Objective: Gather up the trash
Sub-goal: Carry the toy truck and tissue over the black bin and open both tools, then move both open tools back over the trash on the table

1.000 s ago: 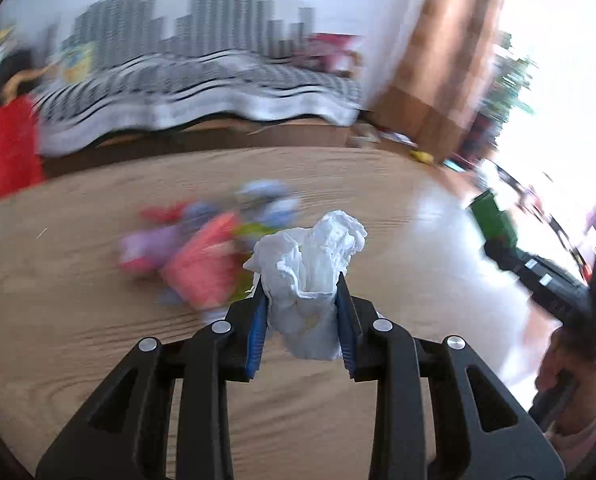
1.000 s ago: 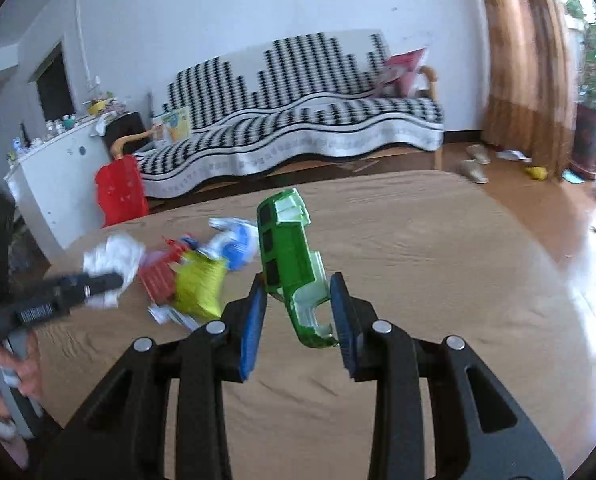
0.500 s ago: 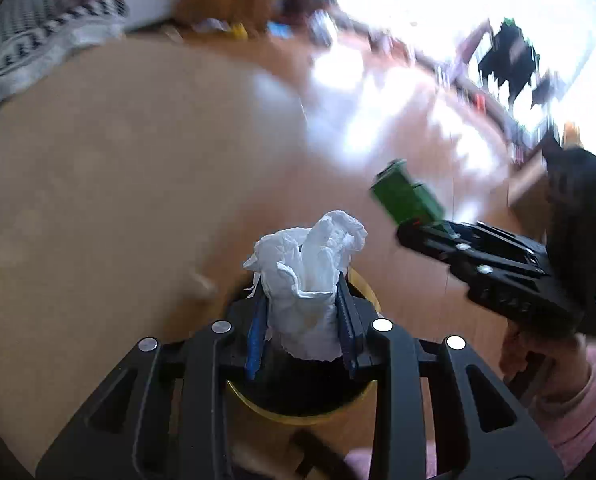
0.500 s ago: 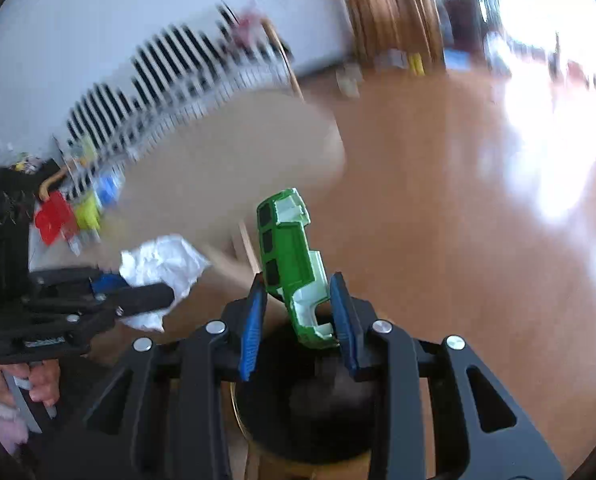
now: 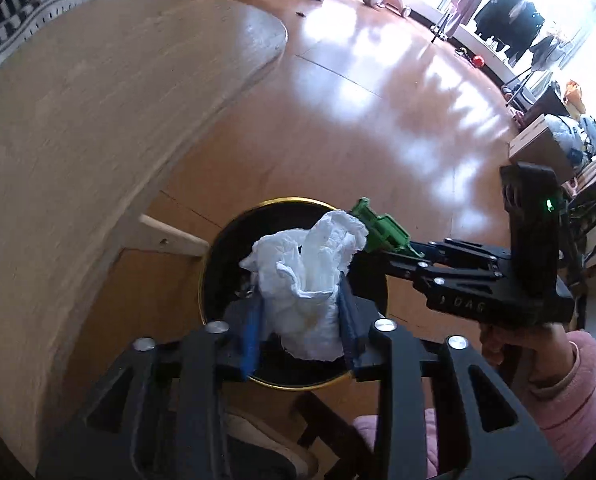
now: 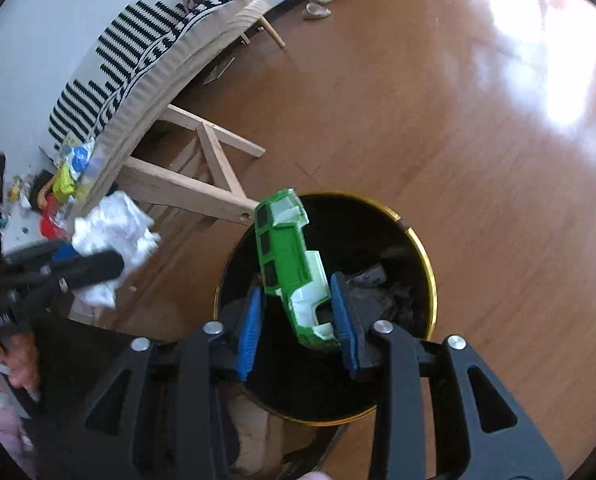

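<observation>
My left gripper (image 5: 300, 322) is shut on a crumpled white tissue (image 5: 306, 276) and holds it over the black bin with a gold rim (image 5: 225, 236) on the floor. My right gripper (image 6: 295, 320) is shut on a green and white toy truck (image 6: 287, 256), held over the same bin (image 6: 422, 252). In the left wrist view the right gripper (image 5: 408, 246) comes in from the right with the truck (image 5: 380, 230) beside the tissue. In the right wrist view the left gripper (image 6: 97, 266) and tissue (image 6: 113, 232) sit at the left.
The round wooden table (image 5: 77, 120) stands left of the bin, its legs (image 6: 201, 184) close to the rim. More trash (image 6: 71, 172) lies on the tabletop. A striped sofa (image 6: 137, 44) is behind. Bare wooden floor (image 6: 478, 140) spreads to the right.
Both grippers have swung away from the tabletop and down to the bin, each still gripping its item. The bin now sits directly beneath both.
</observation>
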A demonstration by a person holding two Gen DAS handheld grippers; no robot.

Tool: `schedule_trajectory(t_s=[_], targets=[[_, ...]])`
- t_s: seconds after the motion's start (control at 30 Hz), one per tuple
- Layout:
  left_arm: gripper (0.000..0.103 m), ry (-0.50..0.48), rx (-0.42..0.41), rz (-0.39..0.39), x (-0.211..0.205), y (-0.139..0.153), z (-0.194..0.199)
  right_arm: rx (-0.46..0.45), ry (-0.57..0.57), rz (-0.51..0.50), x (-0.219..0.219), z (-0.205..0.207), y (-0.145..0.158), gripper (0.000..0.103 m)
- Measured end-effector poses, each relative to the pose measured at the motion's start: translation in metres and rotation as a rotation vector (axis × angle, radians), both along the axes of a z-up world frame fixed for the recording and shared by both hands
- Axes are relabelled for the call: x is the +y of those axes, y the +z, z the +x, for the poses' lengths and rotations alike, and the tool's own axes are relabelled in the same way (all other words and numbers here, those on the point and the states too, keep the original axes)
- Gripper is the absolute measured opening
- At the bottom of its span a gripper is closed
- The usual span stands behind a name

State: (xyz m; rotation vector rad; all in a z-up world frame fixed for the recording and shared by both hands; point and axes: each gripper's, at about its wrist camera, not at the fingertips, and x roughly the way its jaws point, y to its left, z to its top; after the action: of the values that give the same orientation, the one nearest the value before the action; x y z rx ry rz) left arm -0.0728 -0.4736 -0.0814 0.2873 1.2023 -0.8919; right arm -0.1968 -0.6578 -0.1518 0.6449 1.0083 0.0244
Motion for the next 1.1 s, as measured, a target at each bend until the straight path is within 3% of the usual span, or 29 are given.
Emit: schedule_trajectory(t_s=[0.03, 0.07, 0.1, 0.13, 0.3, 0.5, 0.57, 0.67, 0.73, 0.8, 0.87, 0.97, 1.03, 1.1], targets=[[0.066, 0.003, -0.005, 0.011, -0.001, -0.002, -0.002, 0.013, -0.025, 0.016, -0.004, 0.001, 0.0, 0.082], [0.077, 0.003, -0.015, 0.013, -0.003, -0.002, -0.001, 0.019, -0.054, 0.022, -0.01, -0.001, 0.001, 0.097], [0.091, -0.001, -0.038, 0.005, -0.003, 0.0, -0.003, 0.01, -0.072, 0.026, -0.013, 0.001, 0.004, 0.096], [0.093, -0.004, -0.059, -0.007, -0.004, 0.003, -0.005, 0.004, -0.097, 0.024, -0.019, 0.0, 0.007, 0.096], [0.096, -0.002, -0.102, -0.052, -0.002, 0.011, -0.007, 0.031, -0.207, -0.05, -0.035, -0.006, 0.01, 0.096], [0.096, 0.027, -0.153, -0.103, 0.004, 0.026, -0.007, 0.065, -0.188, -0.133, -0.028, -0.003, 0.008, 0.096], [0.096, 0.065, -0.207, -0.155, 0.011, 0.047, -0.005, 0.051, -0.18, -0.152, -0.022, 0.002, 0.013, 0.096], [0.096, 0.139, -0.265, -0.315, 0.041, 0.106, 0.013, 0.033, -0.153, -0.193, -0.011, 0.013, 0.022, 0.096], [0.097, 0.189, -0.315, -0.352, 0.074, 0.138, 0.025, 0.021, -0.123, -0.209, 0.0, 0.026, 0.03, 0.096], [0.097, 0.229, -0.377, -0.33, 0.109, 0.154, 0.036, -0.005, -0.09, -0.219, 0.013, 0.039, 0.041, 0.096], [0.097, 0.306, -0.467, -0.252, 0.154, 0.159, 0.051, -0.038, -0.055, -0.237, 0.03, 0.054, 0.055, 0.096], [0.097, 0.523, -0.564, -0.069, 0.239, 0.143, 0.08, -0.098, 0.026, -0.262, 0.068, 0.086, 0.082, 0.096], [0.097, 0.67, -0.54, 0.011, 0.298, 0.123, 0.098, -0.131, 0.085, -0.267, 0.091, 0.105, 0.097, 0.096], [0.097, 0.754, -0.476, 0.029, 0.342, 0.103, 0.109, -0.166, 0.156, -0.269, 0.12, 0.13, 0.115, 0.096]])
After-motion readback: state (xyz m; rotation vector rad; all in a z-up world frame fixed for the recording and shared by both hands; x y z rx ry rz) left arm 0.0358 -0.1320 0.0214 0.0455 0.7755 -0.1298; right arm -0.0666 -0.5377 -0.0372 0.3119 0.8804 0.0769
